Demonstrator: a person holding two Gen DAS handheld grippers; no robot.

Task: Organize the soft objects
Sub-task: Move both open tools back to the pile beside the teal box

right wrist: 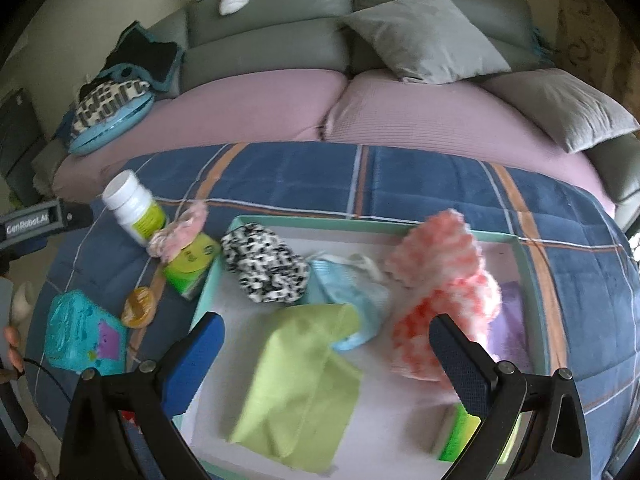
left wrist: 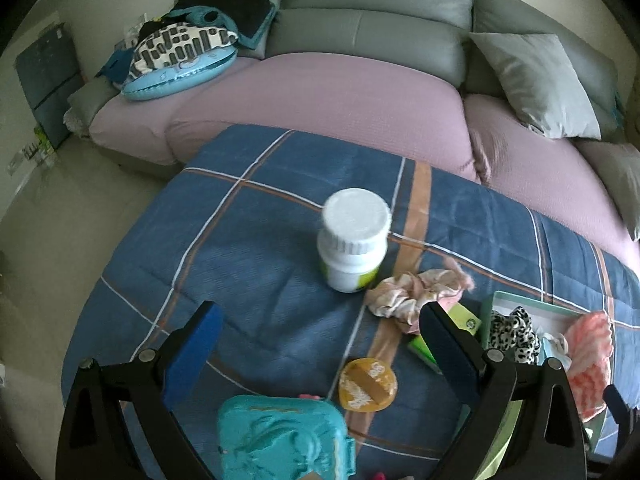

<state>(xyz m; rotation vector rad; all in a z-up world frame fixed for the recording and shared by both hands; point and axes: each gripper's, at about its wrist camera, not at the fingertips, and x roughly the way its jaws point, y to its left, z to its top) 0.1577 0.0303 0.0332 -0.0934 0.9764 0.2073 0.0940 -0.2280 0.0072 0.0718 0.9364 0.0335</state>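
Note:
A shallow teal-rimmed box (right wrist: 532, 280) lies on the blue plaid blanket (left wrist: 248, 264). Inside it sit a leopard-print scrunchie (right wrist: 264, 270), a light blue face mask (right wrist: 352, 300), a green cloth (right wrist: 304, 380), a pink-and-white fluffy piece (right wrist: 444, 292), a purple cloth (right wrist: 510, 328) and a green sponge (right wrist: 460, 436). A pale pink satin scrunchie (left wrist: 416, 288) rests outside the box beside a white bottle (left wrist: 354, 240). My left gripper (left wrist: 316, 344) hangs open over the blanket, left of that scrunchie. Open too, my right gripper (right wrist: 326, 354) hovers above the box with nothing between its fingers.
On the blanket lie a green tissue pack (right wrist: 192, 268), an orange round lid (left wrist: 368, 384) and a teal toy case (left wrist: 284, 440). Behind is a grey sofa (left wrist: 368, 28) with pink seat covers, grey cushions (right wrist: 424, 36) and a pile of cushions and blankets (left wrist: 188, 48). A hand (right wrist: 12, 344) shows at the left edge.

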